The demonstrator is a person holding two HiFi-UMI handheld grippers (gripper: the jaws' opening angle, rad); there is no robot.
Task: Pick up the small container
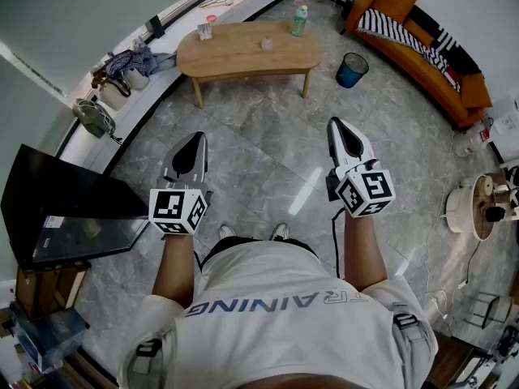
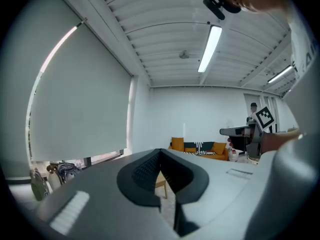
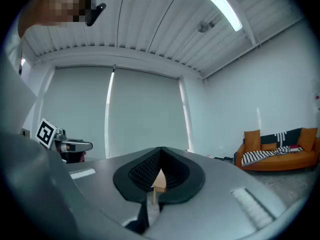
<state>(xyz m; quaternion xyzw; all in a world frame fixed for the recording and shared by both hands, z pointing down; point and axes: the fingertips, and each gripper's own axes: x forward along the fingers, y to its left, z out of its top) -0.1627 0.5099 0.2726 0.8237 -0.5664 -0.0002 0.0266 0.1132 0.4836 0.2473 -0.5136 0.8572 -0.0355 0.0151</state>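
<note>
Held: left gripper [image 1: 196, 140] and right gripper [image 1: 338, 126], jaws closed together on nothing, kept level before the body, likely for the approach. Small pink container [image 1: 267, 44]: set on the wooden table [image 1: 235, 51], well apart from both

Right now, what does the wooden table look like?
The table is light wood, with a long top rounded at the ends and slim legs. It stands upright on the grey stone-look floor. On its top sit a bottle, a small pink container and a little cup. Nothing else touches it.
</note>
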